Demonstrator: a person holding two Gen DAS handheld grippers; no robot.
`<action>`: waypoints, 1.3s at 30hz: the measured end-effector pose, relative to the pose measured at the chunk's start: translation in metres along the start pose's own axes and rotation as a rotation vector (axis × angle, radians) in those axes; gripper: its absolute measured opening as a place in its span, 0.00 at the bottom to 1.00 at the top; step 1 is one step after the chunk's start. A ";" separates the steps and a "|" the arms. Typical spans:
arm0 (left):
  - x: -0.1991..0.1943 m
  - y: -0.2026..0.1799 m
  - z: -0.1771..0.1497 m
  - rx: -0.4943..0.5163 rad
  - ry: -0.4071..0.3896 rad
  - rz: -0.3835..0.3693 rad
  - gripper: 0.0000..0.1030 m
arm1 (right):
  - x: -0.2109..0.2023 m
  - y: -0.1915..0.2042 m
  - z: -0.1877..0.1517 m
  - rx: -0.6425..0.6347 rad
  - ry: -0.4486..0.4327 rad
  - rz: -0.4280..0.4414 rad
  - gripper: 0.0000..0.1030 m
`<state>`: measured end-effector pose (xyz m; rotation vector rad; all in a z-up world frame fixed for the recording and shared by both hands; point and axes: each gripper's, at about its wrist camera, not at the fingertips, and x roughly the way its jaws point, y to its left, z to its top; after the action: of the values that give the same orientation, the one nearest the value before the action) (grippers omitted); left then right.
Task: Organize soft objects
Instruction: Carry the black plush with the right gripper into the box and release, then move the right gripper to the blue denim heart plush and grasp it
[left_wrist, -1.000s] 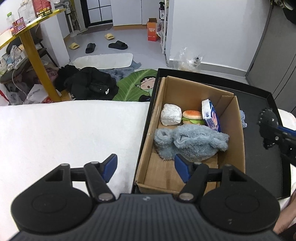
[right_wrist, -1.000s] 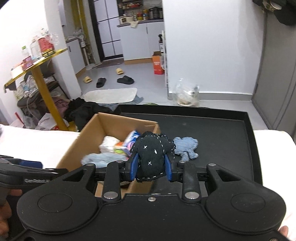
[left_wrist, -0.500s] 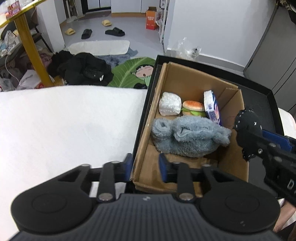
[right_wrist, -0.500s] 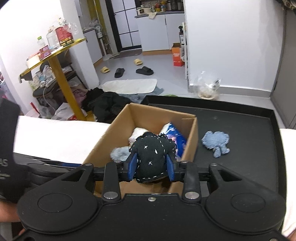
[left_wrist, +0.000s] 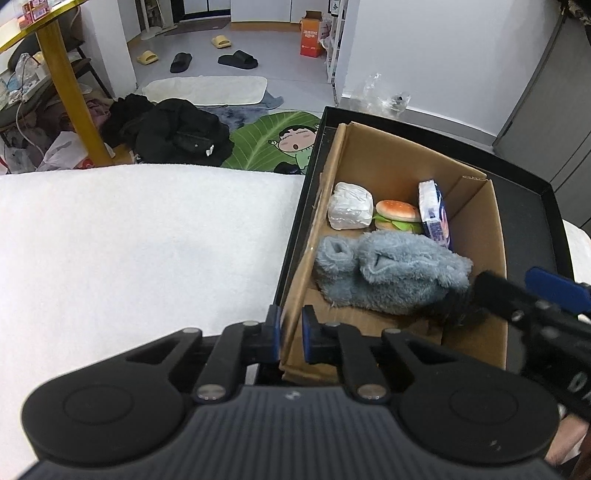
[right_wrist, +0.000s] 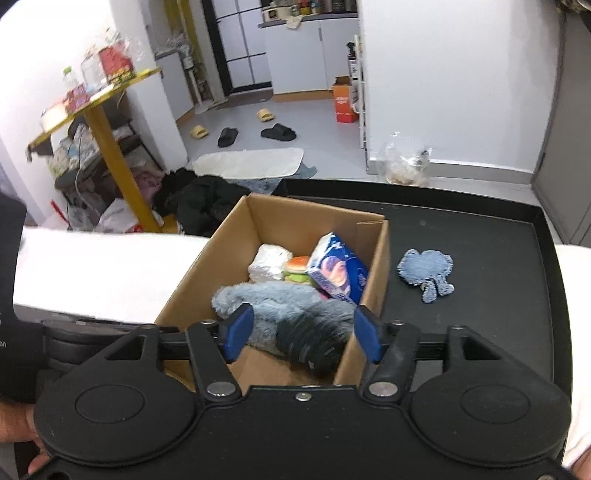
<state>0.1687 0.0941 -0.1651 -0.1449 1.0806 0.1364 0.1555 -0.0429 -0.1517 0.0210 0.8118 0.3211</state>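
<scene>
Left gripper (left_wrist: 290, 338): blue pads clamped on near-left wall of open brown cardboard box (left_wrist: 496, 236). Right gripper (right_wrist: 302, 334): jaws opening, pads clear of blurred dark plush toy (right_wrist: 312, 341) inside box at near end. Fluffy grey-blue plush (left_wrist: 391, 275): box centre. White wrapped packet (left_wrist: 349, 210), toy hamburger (left_wrist: 397, 216), blue-white pouch (left_wrist: 434, 216): box far end. Flat denim-blue patch (right_wrist: 426, 269): right of box, on black tray (right_wrist: 498, 258).
</scene>
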 end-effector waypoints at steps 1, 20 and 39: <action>0.000 0.000 0.000 0.000 0.002 -0.002 0.10 | -0.002 -0.004 0.000 0.011 -0.004 -0.001 0.60; -0.001 -0.013 0.000 0.045 0.003 0.034 0.13 | 0.002 -0.068 0.004 0.062 -0.029 -0.106 0.60; 0.001 -0.039 0.005 0.122 -0.064 0.185 0.17 | 0.046 -0.120 -0.015 0.194 -0.104 -0.116 0.57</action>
<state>0.1804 0.0568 -0.1623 0.0697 1.0350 0.2392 0.2074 -0.1454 -0.2119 0.1702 0.7358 0.1296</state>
